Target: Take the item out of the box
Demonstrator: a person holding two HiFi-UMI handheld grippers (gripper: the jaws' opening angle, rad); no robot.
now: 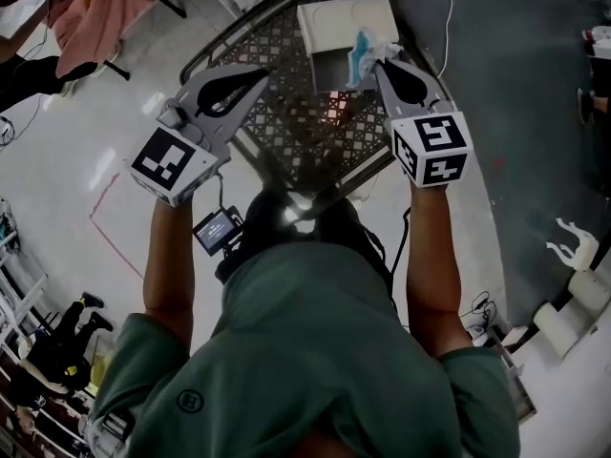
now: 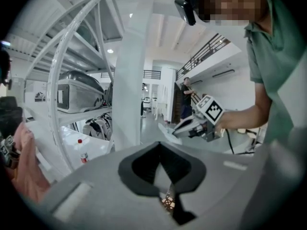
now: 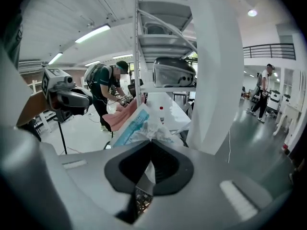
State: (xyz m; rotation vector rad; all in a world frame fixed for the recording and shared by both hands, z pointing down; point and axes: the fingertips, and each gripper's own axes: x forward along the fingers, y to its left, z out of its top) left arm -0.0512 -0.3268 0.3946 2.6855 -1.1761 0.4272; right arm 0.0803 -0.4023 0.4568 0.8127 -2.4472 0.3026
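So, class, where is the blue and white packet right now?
In the head view the packet is pinched in the right hand-held gripper, at the right edge of the white box on the mesh table.

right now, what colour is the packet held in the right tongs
The packet is light blue and white, which shows best in the right gripper view.

The head view looks steeply down from above the person onto a black metal lattice table point(image 1: 286, 122), upper centre. Each gripper view rides close behind its own jaws, which sit low in frame, and faces out across the hall. The left gripper view catches the right gripper point(image 2: 176, 130) at mid-right. The right gripper view catches the left gripper point(image 3: 89, 99) at left. The head view and the right gripper view share the crinkled blue-and-white plastic packet point(image 1: 366, 53).
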